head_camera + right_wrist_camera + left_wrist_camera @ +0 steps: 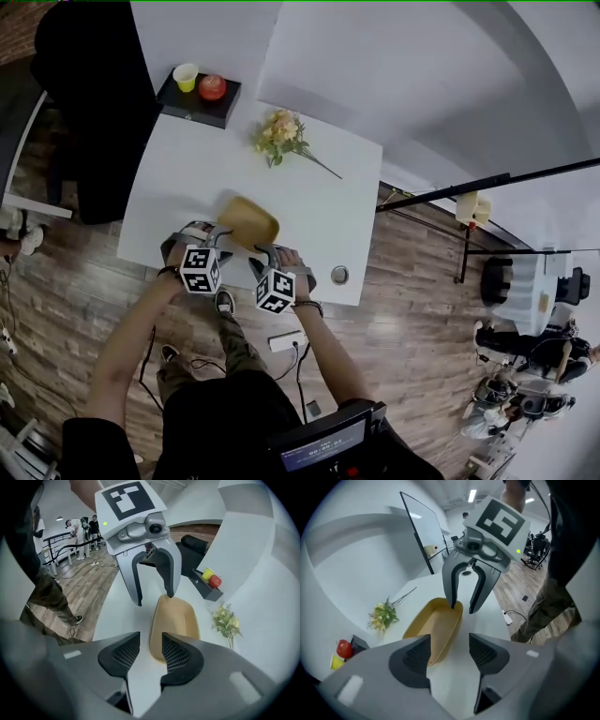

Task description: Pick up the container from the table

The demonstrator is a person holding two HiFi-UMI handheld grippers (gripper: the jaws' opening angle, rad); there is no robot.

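container (249, 222), jaws visibly apart, gripper views only

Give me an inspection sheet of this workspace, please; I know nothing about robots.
Surface: white table.
Job's things: tan oval container lying on the table near the person's edge.
Clutter: flower sprig; black tray with yellow cup and red apple.
Grippers: left gripper and right gripper, jaws apart, one at each end of the container, nothing clamped.
Cables: power strip and leads on the wooden floor.
Surroundings: people standing off to one side.
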